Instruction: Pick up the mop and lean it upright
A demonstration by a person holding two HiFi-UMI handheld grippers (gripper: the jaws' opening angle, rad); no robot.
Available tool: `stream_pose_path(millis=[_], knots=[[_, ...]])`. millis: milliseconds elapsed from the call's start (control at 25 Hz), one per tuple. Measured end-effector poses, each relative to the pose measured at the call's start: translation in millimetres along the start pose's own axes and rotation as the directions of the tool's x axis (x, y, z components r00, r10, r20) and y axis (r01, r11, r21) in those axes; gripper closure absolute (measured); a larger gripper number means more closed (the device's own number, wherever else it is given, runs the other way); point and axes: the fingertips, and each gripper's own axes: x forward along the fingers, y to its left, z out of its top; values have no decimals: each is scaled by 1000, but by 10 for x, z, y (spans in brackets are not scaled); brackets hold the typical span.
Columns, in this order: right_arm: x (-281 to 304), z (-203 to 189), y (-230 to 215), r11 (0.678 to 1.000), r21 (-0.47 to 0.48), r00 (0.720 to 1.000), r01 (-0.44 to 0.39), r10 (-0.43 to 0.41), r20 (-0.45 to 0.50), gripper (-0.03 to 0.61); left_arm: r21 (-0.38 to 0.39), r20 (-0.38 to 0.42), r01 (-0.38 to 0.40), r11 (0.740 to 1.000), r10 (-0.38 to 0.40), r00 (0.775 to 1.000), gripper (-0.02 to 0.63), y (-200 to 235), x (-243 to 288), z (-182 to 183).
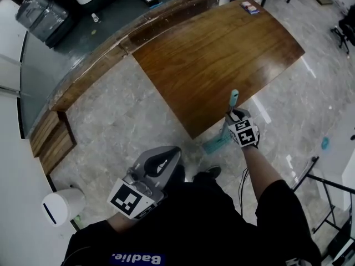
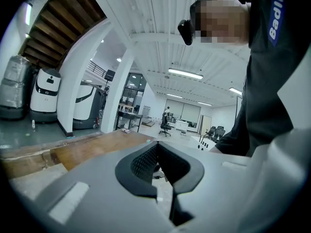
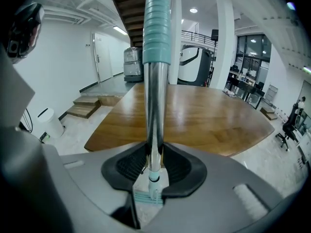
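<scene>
Table (image 1: 211, 54): wood, the landmark.
Mop (image 3: 156, 81): upright, head on the floor just beside the table's near edge.
Right gripper (image 3: 154, 152): clamped on the mop pole.
Left gripper (image 2: 156, 148): closed, empty, away from the table.
Progress: lifted; leaning and release remain, I judge.

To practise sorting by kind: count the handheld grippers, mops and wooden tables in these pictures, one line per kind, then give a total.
Grippers: 2 (left gripper, right gripper)
Mop: 1, its pole between the right gripper's jaws
Wooden table: 1
Total: 4
</scene>
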Motion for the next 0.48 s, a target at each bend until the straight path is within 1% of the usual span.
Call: stream_pose_path(millis=[40,120,240,280,360,480], knots=[[9,-2,5,1000,0,1000,-2,2,0,461,1,3,1,1000,-1,1000,594,8,0,9],[16,-4,2,1000,3,1000,-8,8,-1,409,4,3,6,1000,-6,1000,594,4,14,16],[14,-17,11,1000,18,1000,-14,14,-5,362,11,2,14,1000,-14,1000,594,-14,14,26],[14,-24,19,1000,25,1000,-15,15,-6,351,15,-2,14,1000,-14,1000,594,-11,1,20],[-3,-39,10,999,35,1000,-8,9,-4,350,23,1,18,1000,-18,1000,594,-6,-9,35],[-96,-55,-58,998,51,1000,21,-22,2,341,22,18,37,999,-38,999,594,-15,3,91]])
